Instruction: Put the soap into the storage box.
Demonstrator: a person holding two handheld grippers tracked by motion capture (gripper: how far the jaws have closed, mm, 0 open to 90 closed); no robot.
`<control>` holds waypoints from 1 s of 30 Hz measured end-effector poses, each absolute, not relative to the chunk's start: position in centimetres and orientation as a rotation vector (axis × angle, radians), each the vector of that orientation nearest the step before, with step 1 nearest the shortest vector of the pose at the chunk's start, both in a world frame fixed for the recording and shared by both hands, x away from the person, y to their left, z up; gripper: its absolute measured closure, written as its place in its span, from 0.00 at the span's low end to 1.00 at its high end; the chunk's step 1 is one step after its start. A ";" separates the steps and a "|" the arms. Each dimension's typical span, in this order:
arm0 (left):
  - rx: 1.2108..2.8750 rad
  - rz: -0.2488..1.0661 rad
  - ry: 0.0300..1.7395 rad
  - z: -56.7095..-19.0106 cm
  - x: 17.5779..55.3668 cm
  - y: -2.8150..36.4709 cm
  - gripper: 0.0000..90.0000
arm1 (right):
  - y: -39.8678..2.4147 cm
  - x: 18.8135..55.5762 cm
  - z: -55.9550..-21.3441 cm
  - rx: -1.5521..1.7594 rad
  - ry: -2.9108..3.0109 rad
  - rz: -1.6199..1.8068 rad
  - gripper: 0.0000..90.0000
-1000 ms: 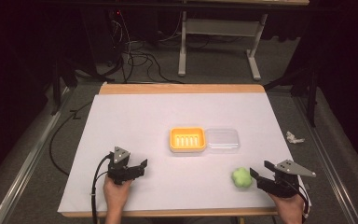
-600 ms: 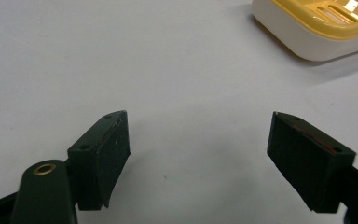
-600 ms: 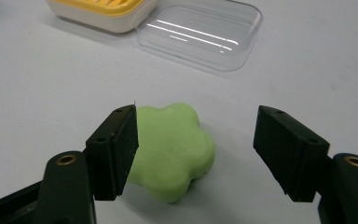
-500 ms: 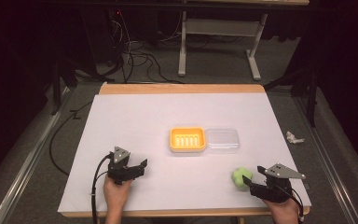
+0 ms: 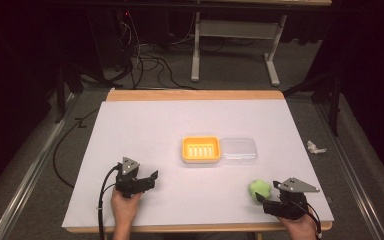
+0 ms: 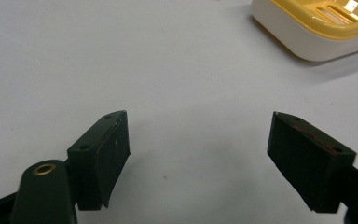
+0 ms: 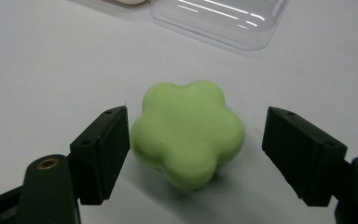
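Green, flower-shaped and waxy-looking, the soap bar [image 7: 188,132] now sits right between the spread jaws of the right tool [image 7: 196,154], which has slid back and down toward the near edge of the white-covered bench [image 5: 145,125] since a second ago and lined itself up behind the soap. That reads as an approach nearly finished: jaws wide, the left one just about brushing a petal, the other clearly apart from it, nothing gripped yet. A squeeze looks like the next call.

Beyond the right tool's jaws lies the clear plastic lid [image 7: 219,21], and farther over, up and to the right of the left tool, the yellow slotted soap dish [image 6: 324,25] in its white base, probably where the soap is headed.

Over on the other side, the left tool [image 5: 139,181] hasn't budged; it rests on the bench with jaws wide apart and nothing between them.

Hard to judge: whether that left jaw really touches the soap. The dish is cut off by the frame in the left gripper view, and the lid's far edge is clipped too.
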State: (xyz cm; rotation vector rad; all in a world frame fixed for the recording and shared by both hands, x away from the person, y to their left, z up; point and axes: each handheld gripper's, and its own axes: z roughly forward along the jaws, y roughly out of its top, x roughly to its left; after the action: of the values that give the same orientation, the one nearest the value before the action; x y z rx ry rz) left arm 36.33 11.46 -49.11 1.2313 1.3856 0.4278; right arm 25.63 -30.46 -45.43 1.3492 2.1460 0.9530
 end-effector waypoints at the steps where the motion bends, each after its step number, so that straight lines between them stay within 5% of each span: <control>1: 1.231 0.428 1.386 -49.1 36.3 11.5 0.24 | -30.3 25.7 -45.5 1.352 2.154 0.947 0.25; 30: 1.211 0.420 1.391 -49.1 36.4 11.4 0.24 | -28.4 28.1 -46.2 1.334 2.309 0.692 0.28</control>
State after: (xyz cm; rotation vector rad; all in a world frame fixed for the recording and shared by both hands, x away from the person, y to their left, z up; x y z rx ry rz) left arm 36.42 11.39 -49.12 1.2105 1.3908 0.4198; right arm 28.06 -28.38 -46.15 1.3340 2.3085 0.6915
